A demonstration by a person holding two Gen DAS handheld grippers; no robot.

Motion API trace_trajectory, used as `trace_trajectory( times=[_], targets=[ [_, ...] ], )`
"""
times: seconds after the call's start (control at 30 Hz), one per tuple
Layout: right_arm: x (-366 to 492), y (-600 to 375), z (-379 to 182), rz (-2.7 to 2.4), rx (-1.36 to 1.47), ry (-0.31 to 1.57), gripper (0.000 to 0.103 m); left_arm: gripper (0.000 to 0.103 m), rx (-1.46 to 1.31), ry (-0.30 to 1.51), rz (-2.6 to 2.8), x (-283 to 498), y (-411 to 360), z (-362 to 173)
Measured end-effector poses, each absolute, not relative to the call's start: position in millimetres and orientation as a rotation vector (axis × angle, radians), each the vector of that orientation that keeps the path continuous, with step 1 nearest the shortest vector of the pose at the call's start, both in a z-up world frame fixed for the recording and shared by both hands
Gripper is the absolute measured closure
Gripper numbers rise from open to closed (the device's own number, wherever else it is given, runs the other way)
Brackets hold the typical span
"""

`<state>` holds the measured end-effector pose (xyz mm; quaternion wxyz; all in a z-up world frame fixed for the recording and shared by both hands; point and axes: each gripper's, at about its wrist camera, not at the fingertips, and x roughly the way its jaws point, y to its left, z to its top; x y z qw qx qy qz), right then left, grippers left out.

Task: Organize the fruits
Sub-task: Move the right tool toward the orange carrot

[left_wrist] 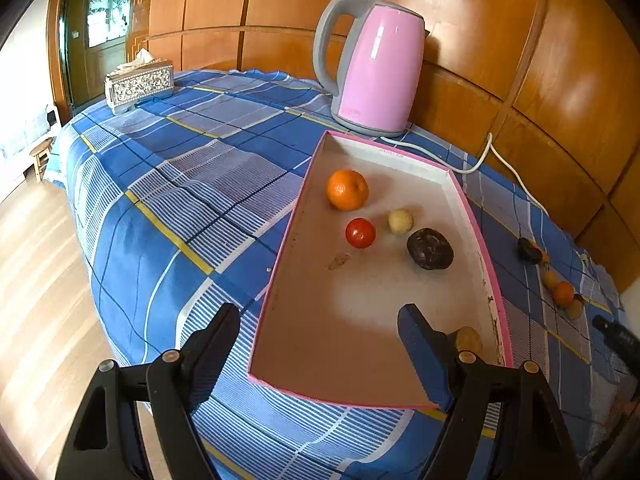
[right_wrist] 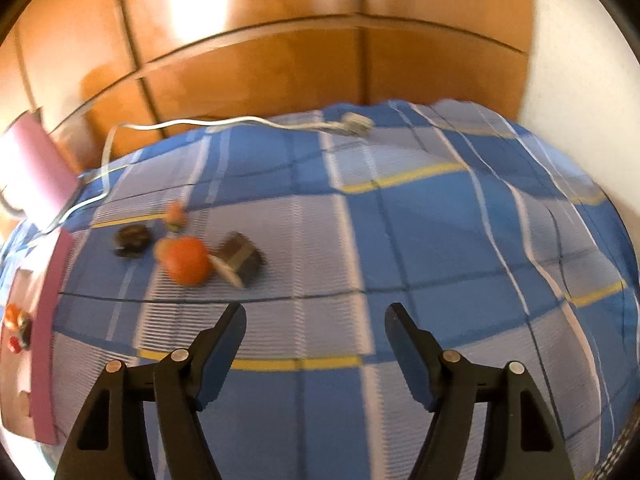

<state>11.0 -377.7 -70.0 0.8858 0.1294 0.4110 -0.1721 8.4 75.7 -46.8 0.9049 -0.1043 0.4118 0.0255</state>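
A pink-edged white tray (left_wrist: 486,260) lies on the blue checked cloth. In it are an orange (left_wrist: 347,189), a red tomato (left_wrist: 360,233), a pale small fruit (left_wrist: 400,221), a dark wrinkled fruit (left_wrist: 430,248) and a tan fruit (left_wrist: 469,340) by my right finger. My left gripper (left_wrist: 320,320) is open and empty over the tray's near end. Several loose fruits (left_wrist: 554,280) lie right of the tray. In the right wrist view they show as an orange one (right_wrist: 187,260), a dark fruit (right_wrist: 132,240) and a brown piece (right_wrist: 240,262). My right gripper (right_wrist: 316,316) is open and empty, short of them.
A pink kettle (left_wrist: 376,68) stands behind the tray, its white cord (right_wrist: 224,122) trailing across the cloth. A tissue box (left_wrist: 138,84) sits at the far left corner. Wooden wall panels back the table. The tray's edge (right_wrist: 44,320) shows at the left of the right wrist view.
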Motion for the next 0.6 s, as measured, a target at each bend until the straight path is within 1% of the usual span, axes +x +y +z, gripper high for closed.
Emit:
trace_trajectory(
  times=[0.2,0.53,0.57,0.6],
  targets=[
    [36,-348,-56,-0.226,0.193,0.852,0.033,0.021,-0.224,0.856,0.053,9,77,-48],
    [69,-321,-52,-0.133,0.089,0.874,0.034,0.020,-0.240,0.869,0.060,11,81,-51],
    [75,-320,-52,-0.127,0.078,0.877,0.035,0.020,-0.240,0.869,0.061,12,82,-51],
    [80,-319,-51,-0.122,0.071,0.880,0.040,0.020,-0.241,0.869,0.060,12,82,-51]
  ],
)
